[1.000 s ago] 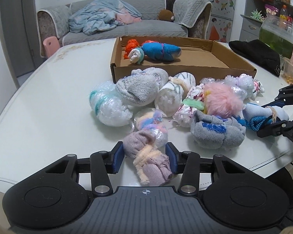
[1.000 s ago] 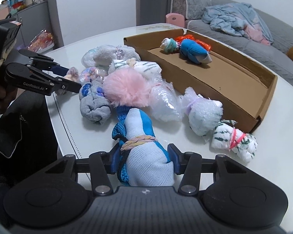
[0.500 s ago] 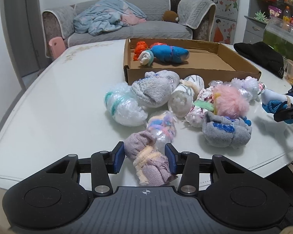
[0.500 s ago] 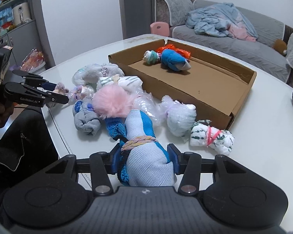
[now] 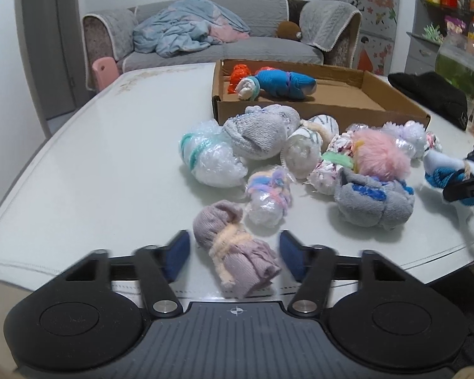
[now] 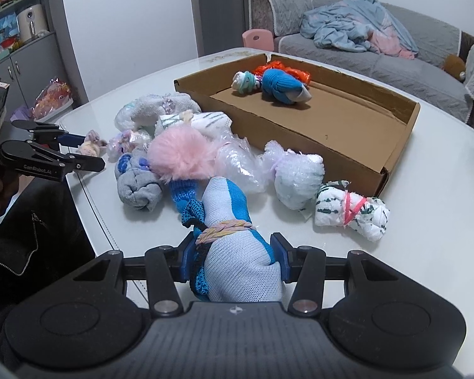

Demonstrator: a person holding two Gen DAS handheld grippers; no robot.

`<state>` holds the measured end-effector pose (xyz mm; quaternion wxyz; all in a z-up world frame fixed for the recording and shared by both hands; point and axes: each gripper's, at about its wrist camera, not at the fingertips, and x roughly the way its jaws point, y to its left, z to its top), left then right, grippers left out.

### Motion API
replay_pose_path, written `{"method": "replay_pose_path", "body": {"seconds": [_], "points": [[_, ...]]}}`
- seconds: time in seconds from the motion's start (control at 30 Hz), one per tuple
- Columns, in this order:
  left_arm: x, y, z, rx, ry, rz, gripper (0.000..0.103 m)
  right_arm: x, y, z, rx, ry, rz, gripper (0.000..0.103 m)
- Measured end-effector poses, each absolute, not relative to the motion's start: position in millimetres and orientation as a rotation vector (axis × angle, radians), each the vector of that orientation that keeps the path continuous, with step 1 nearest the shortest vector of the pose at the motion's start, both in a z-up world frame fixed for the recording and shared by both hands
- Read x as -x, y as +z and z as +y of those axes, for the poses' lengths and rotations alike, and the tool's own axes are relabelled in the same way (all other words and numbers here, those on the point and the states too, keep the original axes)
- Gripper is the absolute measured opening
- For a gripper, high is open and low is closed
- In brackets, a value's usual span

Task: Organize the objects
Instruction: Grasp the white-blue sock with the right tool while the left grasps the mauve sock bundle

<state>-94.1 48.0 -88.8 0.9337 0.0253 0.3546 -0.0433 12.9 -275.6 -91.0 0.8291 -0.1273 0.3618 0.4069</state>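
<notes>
My left gripper [image 5: 233, 259] is shut on a purple sock bundle [image 5: 233, 249] tied with a peach band, near the front edge of the white table [image 5: 94, 158]. In the right wrist view, the left gripper [image 6: 88, 154] shows at the left edge. My right gripper [image 6: 233, 259] is shut on a blue-and-white sock bundle [image 6: 237, 252], which also shows as the same blue-and-white bundle [image 5: 442, 170] at the right edge of the left wrist view. A pile of several bundles, with a pink fluffy one [image 5: 380, 154] and a grey one [image 5: 373, 202], lies before a cardboard box [image 5: 300, 112]. The box holds a blue bundle [image 6: 281, 87], an orange one and a white-teal one.
A black cloth [image 5: 433, 94] lies at the table's back right beside a green-filled clear container [image 5: 458, 66]. A white-green bundle with a pink band [image 6: 350, 214] sits by the box corner. A person's dark jacket [image 6: 31, 237] fills the lower left. A sofa stands beyond the table.
Each gripper keeps its bundle. The blue-and-white bundle has come away from the grey bundle toward the right, and the right wrist view has swung so the box sits more central.
</notes>
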Motion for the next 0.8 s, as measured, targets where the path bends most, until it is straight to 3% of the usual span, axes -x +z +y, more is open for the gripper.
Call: {"method": "replay_pose_path", "body": {"seconds": [0.13,0.47,0.8], "points": [[98,-86,43,-0.046,-0.105,0.723,0.036,-12,-91,-276,0.266,0.867,0.773,0.045],[79,-25,54,-0.134,-0.150,0.639,0.035,-24,-52,-292,0.237,0.847,0.722,0.045],[-23,44,30,-0.215,-0.225,0.608,0.035,-88,12,-247,0.230,0.840,0.641,0.045]]}}
